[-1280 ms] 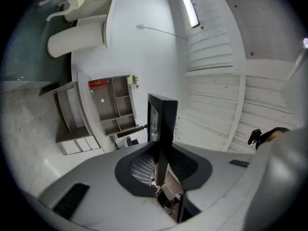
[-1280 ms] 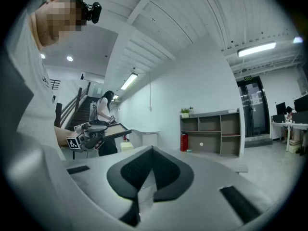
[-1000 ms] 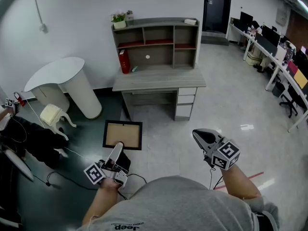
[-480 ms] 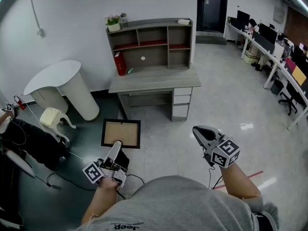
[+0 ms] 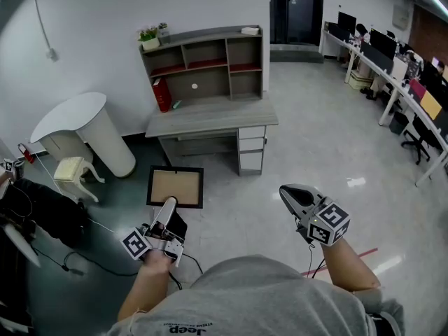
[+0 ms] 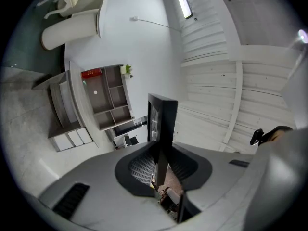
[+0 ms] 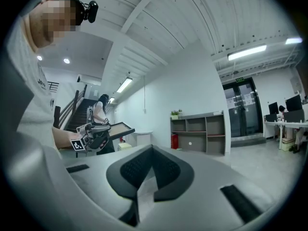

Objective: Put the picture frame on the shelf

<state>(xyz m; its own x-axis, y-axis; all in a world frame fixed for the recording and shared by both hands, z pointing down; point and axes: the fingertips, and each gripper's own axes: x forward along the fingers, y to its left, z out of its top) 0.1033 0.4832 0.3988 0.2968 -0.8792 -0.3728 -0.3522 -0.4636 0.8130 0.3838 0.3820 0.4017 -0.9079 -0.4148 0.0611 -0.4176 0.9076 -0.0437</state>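
One carrying step seems in hand: left gripper [image 5: 169,204] clamps the picture frame [image 5: 175,186] by its edge, right gripper [image 5: 288,193] closed and empty, next likely nearing the far-off desk shelf [image 5: 204,65].

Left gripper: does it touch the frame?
Touching. The left gripper view shows the frame pinched edge-on between the jaws of the left gripper.

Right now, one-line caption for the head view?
Left gripper holds the frame flat, shelf ahead across the floor; right gripper shut, empty.
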